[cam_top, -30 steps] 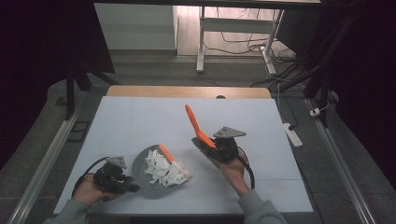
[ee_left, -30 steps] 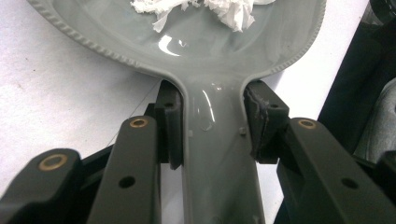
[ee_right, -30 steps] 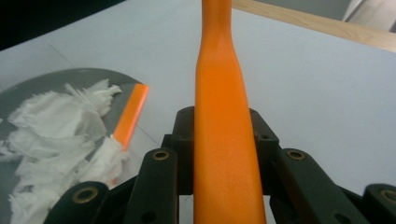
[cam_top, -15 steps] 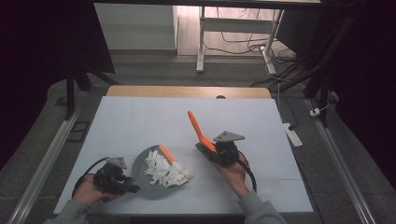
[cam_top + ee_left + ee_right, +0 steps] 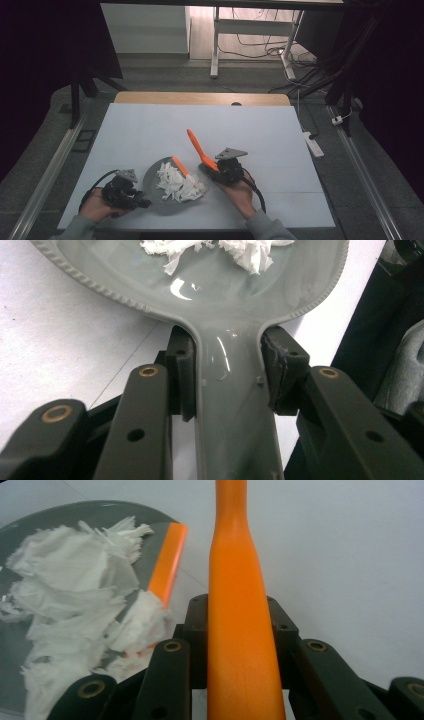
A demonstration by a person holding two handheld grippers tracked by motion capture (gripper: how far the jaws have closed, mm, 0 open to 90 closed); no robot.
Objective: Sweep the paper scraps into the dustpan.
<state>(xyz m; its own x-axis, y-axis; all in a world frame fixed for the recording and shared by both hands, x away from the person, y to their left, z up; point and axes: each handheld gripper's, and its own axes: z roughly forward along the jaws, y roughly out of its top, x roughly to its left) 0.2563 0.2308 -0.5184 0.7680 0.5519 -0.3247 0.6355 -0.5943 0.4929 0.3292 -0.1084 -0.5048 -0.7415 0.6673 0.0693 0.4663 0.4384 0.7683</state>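
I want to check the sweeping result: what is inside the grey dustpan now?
Inside the grey dustpan lies a pile of white paper scraps. An orange strip lies along the pile's edge. The pile covers whatever is under it.

A grey dustpan (image 5: 159, 187) lies flat on the white worktop (image 5: 150, 130), heaped with white paper scraps (image 5: 177, 182), while an orange brush handle (image 5: 197, 146) tilts up beside it.

High view above the table (image 5: 150, 130) looking forward and down, both claw views close, probably level, sharing the dustpan (image 5: 225, 295).

White power strip (image 5: 314, 144) beside the table (image 5: 150, 125)
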